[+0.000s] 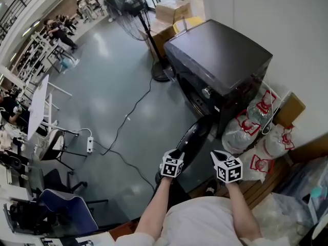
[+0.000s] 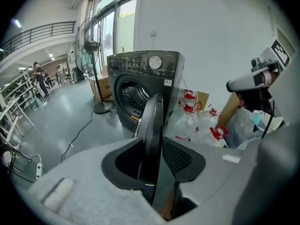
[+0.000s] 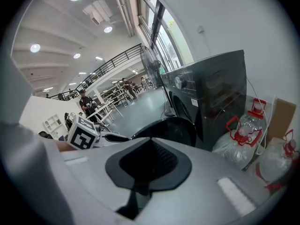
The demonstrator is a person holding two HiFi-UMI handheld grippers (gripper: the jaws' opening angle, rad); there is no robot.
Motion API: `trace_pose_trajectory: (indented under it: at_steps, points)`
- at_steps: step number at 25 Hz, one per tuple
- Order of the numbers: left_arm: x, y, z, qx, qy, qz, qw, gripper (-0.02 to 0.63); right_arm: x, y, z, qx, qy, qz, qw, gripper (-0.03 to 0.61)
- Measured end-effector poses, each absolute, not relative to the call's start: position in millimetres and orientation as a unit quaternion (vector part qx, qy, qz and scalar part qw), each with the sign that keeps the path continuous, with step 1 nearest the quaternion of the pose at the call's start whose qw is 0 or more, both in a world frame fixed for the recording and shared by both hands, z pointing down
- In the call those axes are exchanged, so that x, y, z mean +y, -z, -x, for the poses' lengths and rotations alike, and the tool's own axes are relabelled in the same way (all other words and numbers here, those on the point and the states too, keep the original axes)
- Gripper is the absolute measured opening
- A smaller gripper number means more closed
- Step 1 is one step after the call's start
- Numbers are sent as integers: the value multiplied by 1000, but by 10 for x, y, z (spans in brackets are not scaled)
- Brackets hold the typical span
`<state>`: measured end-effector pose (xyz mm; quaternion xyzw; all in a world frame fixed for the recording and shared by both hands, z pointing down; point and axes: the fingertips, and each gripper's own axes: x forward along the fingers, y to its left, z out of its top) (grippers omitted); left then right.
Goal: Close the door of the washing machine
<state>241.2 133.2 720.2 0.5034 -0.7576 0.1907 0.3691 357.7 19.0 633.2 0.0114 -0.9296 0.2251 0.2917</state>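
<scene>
Currently, the washing machine (image 1: 220, 60) stands against the white wall with its round door (image 2: 152, 125) swung fully outward from the front panel, towards the person. The drum opening (image 2: 133, 95) is exposed behind it.

Left tongs (image 1: 177, 155): the jaws stand apart and straddle the free edge of the door. In the left gripper view the door appears edge-on, rising upright through the gap, with one dark pad on each side of it. Whether either pad touches the door surface cannot be determined.

Right tongs (image 1: 218, 155): the jaws are together with nothing between them. These tongs sit just to the right of the door, clear of it, between the door and the heap of clear plastic bags (image 1: 246, 132) with red handles piled beside the machine. In the right gripper view the dark disc of the door lies just beyond the closed tips, and the marker cube of the left tongs shows at the left.

A pedestal fan (image 1: 128, 9) stands left of the machine, and a cable (image 1: 128, 117) runs across the grey floor.
</scene>
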Motion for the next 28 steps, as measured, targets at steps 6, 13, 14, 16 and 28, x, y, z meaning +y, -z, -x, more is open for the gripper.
trace_pose_trajectory:
  at_steps: [6, 13, 14, 16, 28]
  points:
    - [1359, -7210, -2371, -765, -188, -493, 370, 135, 166, -6406, -3568, -928, -231, -17, 292, 3]
    - [1366, -7212, -2283, -766, -195, -490, 368, 133, 194, -6463, -3393, -936, -194, 34, 291, 3]
    - [1367, -7213, -2268, -764, -197, -492, 369, 133, 200, -6460, -3341, -939, -184, 42, 288, 3]
    - [1373, -7211, -2238, -761, -201, -495, 370, 135, 209, -6448, -3217, -943, -162, 60, 283, 3]
    - [1382, -7221, -2124, -766, -186, -498, 362, 137, 243, -6405, -2310, -933, 10, 182, 310, 2]
